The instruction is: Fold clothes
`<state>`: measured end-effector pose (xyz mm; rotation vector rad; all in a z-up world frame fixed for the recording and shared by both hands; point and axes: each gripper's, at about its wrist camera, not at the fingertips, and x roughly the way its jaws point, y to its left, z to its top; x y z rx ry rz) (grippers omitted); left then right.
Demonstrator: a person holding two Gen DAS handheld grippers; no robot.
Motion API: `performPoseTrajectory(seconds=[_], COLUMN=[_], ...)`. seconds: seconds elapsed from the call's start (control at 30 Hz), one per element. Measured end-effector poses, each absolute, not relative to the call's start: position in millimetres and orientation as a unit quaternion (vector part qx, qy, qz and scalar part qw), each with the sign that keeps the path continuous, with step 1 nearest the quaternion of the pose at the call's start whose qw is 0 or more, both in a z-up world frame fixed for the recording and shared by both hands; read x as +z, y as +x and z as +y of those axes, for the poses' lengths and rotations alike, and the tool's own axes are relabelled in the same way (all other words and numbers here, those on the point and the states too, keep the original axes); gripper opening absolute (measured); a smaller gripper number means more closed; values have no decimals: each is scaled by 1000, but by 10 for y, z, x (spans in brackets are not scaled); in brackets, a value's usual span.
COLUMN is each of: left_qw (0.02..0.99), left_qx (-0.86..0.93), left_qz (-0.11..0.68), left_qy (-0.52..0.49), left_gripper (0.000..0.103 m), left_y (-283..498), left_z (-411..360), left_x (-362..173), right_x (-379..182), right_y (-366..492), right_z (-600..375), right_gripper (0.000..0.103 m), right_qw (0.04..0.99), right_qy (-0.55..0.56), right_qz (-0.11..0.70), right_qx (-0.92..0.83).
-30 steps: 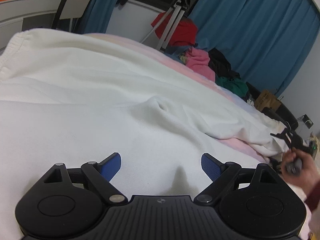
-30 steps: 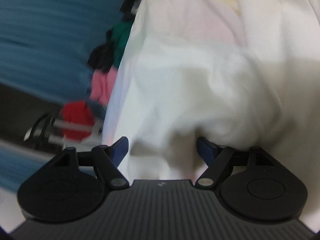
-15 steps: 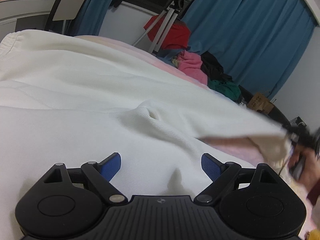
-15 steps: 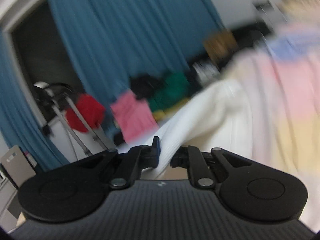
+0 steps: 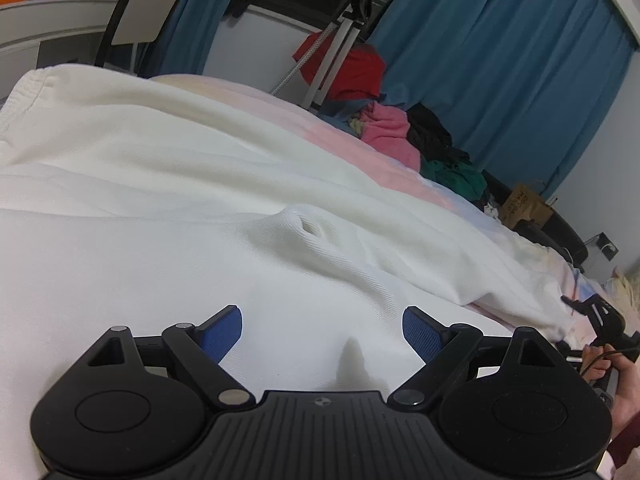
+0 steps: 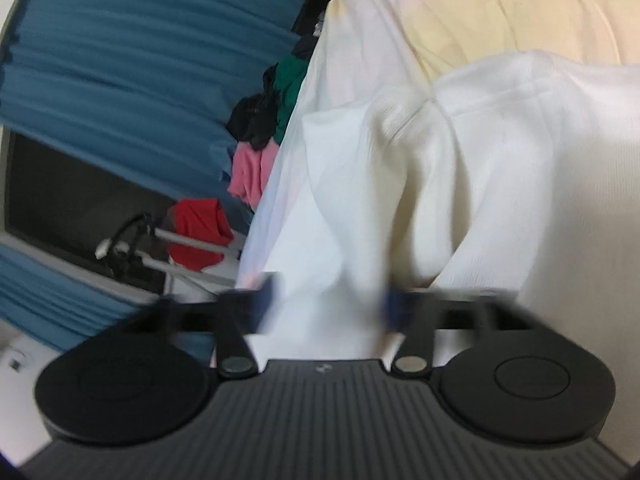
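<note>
my left tool (image 5: 322,330) hangs spread wide just over the white garment (image 5: 168,216) lying across the bed (image 5: 404,174). my right tool (image 6: 330,306) is opening, blurred, with a fold of that garment between its jaws.

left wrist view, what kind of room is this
Most likely a bedroom at home. A white garment lies spread on a bed with a pastel sheet, loose clothes are piled beside it, blue curtains cover the windows, and a chair stands at a desk behind.
</note>
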<state>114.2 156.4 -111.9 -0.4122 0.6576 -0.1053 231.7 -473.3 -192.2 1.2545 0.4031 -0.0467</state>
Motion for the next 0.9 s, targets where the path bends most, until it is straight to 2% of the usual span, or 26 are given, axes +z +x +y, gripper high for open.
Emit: performPoseTrajectory(seconds=[0.13,0.2,0.23,0.27,0.3,0.33,0.4,0.53,0.6,0.67,0.9], left_qw=[923,922,922,922,922,922,922,923,924,926,933], left_qx=[-50,-51,-51,-52,-52,-53,-56,-62,-67,-71,-77], left_qz=[328,331,332,332,332,332,329,323,318,313,301], left_qy=[-195,-194,-193,-193,-193,-193,-194,-199,-200,-198,-180], left_gripper=[89,89,89,89,89,89,89,89,89,89,89], left_y=[1168,1194,1207,1220,1234,1242,1223,1221,1191,1162,1101], left_z=[1534,1524,1518,1514,1509,1508,1524,1506,1505,1496,1425], left_x=[-1146,-1173,-1184,-1187,-1191,-1193,-1191,-1177,-1151,-1124,-1055], right_x=[-1860,-1776,-1734,-1656,-1550,-1444,-1133,-457,-353,-497,-1620], right_y=[2498,2653,2737,2833,2937,3040,3131,2959,2859,2749,2257], right_z=[-4821,-4882,-4914,-4919,-4904,-4890,-4866,-4715,-4689,-4773,-5134], right_gripper=[70,67,58,33,17,9,8,8,8,8,8], right_qw=[794,796,795,801,812,821,856,924,943,944,887], right_qy=[574,559,554,536,508,479,434,368,327,320,403], right_qz=[177,184,193,209,229,249,231,89,52,62,183], right_qx=[-90,-138,-154,-164,-174,-184,-160,-58,-37,-48,-129])
